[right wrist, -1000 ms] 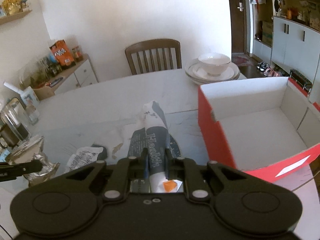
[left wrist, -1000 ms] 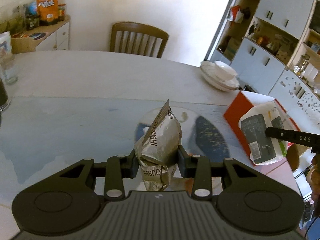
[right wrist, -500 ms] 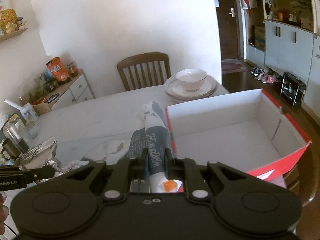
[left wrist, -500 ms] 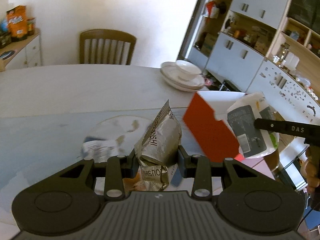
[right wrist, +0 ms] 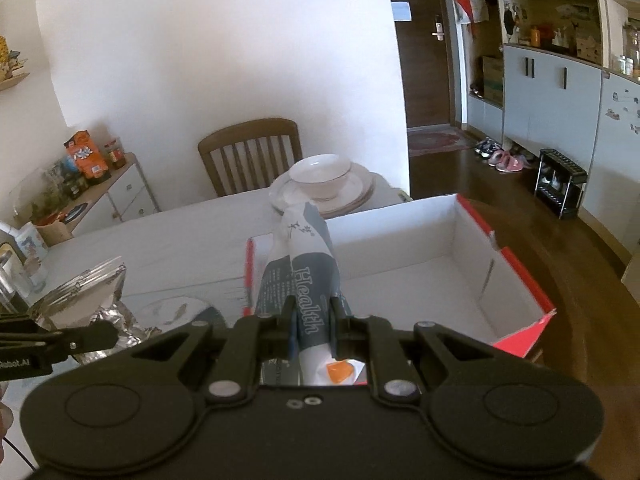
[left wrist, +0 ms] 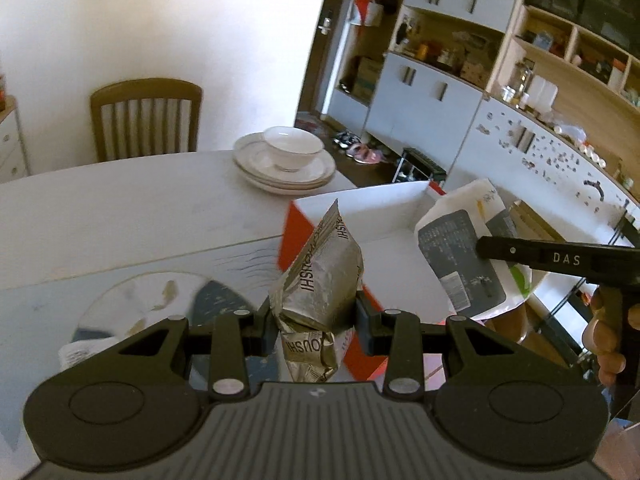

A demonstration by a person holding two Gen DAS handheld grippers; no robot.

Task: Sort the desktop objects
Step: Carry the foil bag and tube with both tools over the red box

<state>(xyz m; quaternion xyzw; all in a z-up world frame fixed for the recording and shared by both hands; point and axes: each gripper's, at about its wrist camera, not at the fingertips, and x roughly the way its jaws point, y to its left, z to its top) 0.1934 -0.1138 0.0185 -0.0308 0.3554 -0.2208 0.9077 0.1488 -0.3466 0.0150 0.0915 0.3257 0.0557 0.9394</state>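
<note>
Home dining room. Pale round table (left wrist: 120,208) with a brown slatted wooden chair (right wrist: 250,154) against a white wall. Stacked white plates with a white bowl (left wrist: 292,152) on top. Grey-blue cupboards with open wooden shelves of jars and boxes (left wrist: 448,60). Shoes (right wrist: 500,156) on the dark wooden floor near a brown entry door (right wrist: 424,40).

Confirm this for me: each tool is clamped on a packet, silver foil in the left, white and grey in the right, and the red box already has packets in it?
Not quite. The red box is empty: the right wrist view shows a bare white floor. Otherwise correct: the left tool clamps the silver foil packet, and the right tool clamps the white and grey packet.
</note>
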